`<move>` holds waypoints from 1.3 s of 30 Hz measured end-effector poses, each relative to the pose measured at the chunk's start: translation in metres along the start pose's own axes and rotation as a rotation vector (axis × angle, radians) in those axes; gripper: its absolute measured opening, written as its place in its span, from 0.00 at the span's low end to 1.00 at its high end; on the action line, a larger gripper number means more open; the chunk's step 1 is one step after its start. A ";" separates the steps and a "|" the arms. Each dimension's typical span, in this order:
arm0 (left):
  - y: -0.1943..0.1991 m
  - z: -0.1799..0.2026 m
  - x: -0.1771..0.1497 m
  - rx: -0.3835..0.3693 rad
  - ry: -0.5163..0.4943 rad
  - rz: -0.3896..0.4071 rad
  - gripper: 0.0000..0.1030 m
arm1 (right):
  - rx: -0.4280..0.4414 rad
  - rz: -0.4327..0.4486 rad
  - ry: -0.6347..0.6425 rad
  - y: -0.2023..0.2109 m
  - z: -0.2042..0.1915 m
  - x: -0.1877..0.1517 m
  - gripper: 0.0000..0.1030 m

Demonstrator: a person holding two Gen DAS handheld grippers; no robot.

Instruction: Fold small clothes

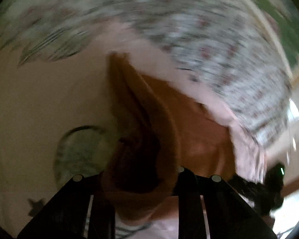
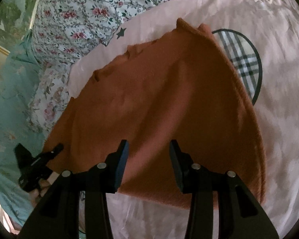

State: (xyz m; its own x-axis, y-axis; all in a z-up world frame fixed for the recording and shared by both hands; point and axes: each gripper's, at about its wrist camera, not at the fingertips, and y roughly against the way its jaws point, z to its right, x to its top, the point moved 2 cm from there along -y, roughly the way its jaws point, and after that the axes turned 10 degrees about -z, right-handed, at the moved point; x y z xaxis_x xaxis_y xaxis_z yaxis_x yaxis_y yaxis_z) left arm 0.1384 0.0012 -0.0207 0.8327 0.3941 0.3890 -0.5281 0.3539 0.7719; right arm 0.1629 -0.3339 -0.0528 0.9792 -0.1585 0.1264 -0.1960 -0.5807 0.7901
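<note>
Bed with pink sheet (image 2: 279,79), lower and right of frame; rust-brown cloth (image 2: 159,99) at centre; floral quilt (image 2: 85,20) upper left.

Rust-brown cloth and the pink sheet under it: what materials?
Rust-brown cloth: probably fleece or terry, matte, with a fuzzy nap along its edges. Pink sheet: likely smooth woven satin or polyester; soft sheen with light patches.

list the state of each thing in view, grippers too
orange cloth: lying on the pink sheet, left side lifted and bunched
left gripper: blurred in its own view, cloth between its fingers, grip unclear
right gripper: open, over the cloth's near edge
pink sheet: spread out, lightly creased
floral bedding: rumpled beyond the sheet
</note>
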 end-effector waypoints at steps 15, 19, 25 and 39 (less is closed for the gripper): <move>-0.103 0.138 -0.055 -0.034 -0.391 -0.236 0.17 | 0.267 -0.114 -0.040 -0.033 -0.002 0.063 0.63; -0.098 0.137 -0.053 -0.039 -0.378 -0.230 0.17 | 0.279 -0.171 -0.029 -0.063 -0.013 0.078 0.63; -0.081 0.163 -0.043 -0.038 -0.421 -0.176 0.18 | 0.220 -0.167 0.106 -0.066 -0.047 0.099 0.14; -0.180 0.236 -0.073 -0.139 -0.533 -0.327 0.23 | -0.011 -0.104 0.227 -0.019 0.037 0.114 0.14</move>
State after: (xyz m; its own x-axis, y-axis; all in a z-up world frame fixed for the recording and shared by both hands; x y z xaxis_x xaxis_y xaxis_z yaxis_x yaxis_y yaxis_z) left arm 0.2124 -0.2915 -0.0697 0.9041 -0.2163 0.3686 -0.2192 0.5056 0.8345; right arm 0.2761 -0.3707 -0.0759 0.9809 0.0864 0.1745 -0.0938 -0.5758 0.8122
